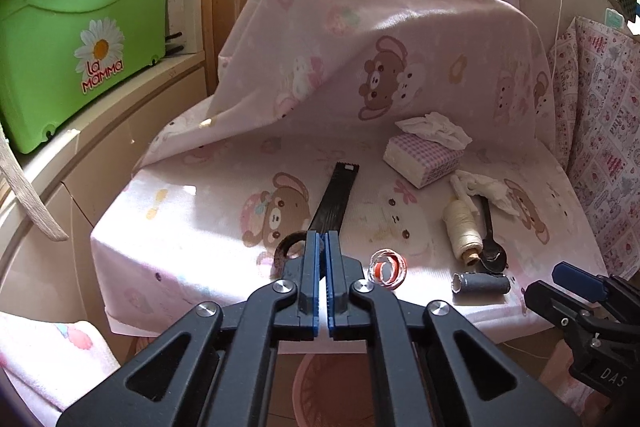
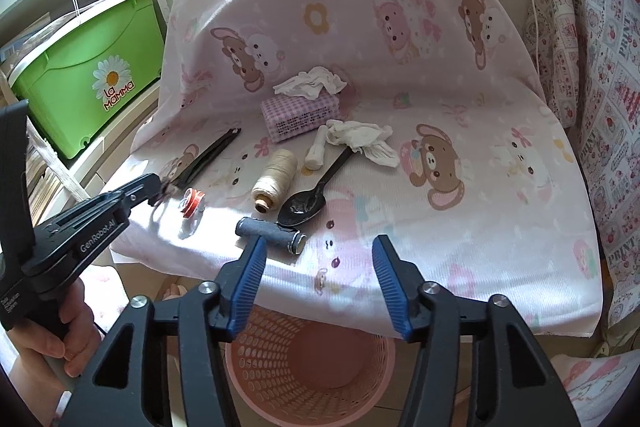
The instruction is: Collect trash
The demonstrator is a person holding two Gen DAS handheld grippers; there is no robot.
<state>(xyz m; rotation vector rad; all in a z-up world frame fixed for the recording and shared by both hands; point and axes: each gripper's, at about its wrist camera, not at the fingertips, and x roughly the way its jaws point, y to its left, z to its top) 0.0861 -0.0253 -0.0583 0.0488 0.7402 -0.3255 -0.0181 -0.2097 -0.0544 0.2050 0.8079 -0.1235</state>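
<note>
Left gripper (image 1: 322,241): jaws clenched on a small dark loop (image 1: 289,247) at the cloth-covered surface's (image 1: 192,227) near edge. Right gripper (image 2: 318,263): jaws released, empty, above the pink basket (image 2: 256,379). From its jaws, the grey roll (image 2: 270,231) lies at 11 o'clock, crumpled tissues (image 2: 362,141) at 12 o'clock.

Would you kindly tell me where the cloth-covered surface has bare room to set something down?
Bare cloth lies right of the black spoon and crumpled tissue, toward the patterned fabric. The left half is crowded: thread spool, grey roll, red ring, tissue pack.
</note>
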